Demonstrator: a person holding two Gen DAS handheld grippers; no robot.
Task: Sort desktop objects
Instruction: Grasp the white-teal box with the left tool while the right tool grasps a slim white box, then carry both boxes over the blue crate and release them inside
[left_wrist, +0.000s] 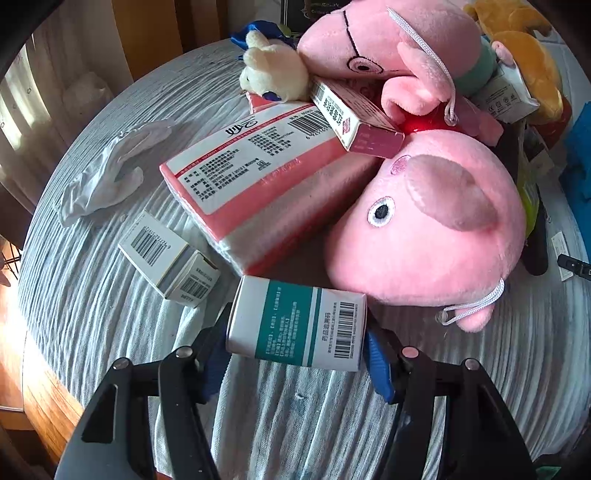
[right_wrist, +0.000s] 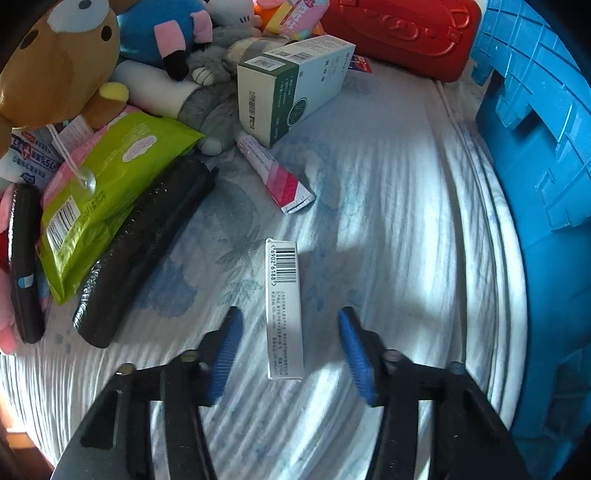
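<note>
Already the left gripper (left_wrist: 297, 332) pinches a teal box (left_wrist: 297, 325); lifting could nudge the pig (left_wrist: 424, 225) just beyond. Right gripper (right_wrist: 290, 350) spread, astride a slim box (right_wrist: 284, 310), may skew it.

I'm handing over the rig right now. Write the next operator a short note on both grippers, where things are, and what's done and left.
Left gripper: shut on the teal-and-white box, held just above the cloth.
Right gripper: open, its fingers either side of the narrow white barcode box, which lies flat on the cloth; not gripped yet.
Blue crate sits at the right; its inside is out of view.
Left to sort: pink tissue pack, small white box, pink pig toys, green wipes pack, green-and-white carton.
</note>
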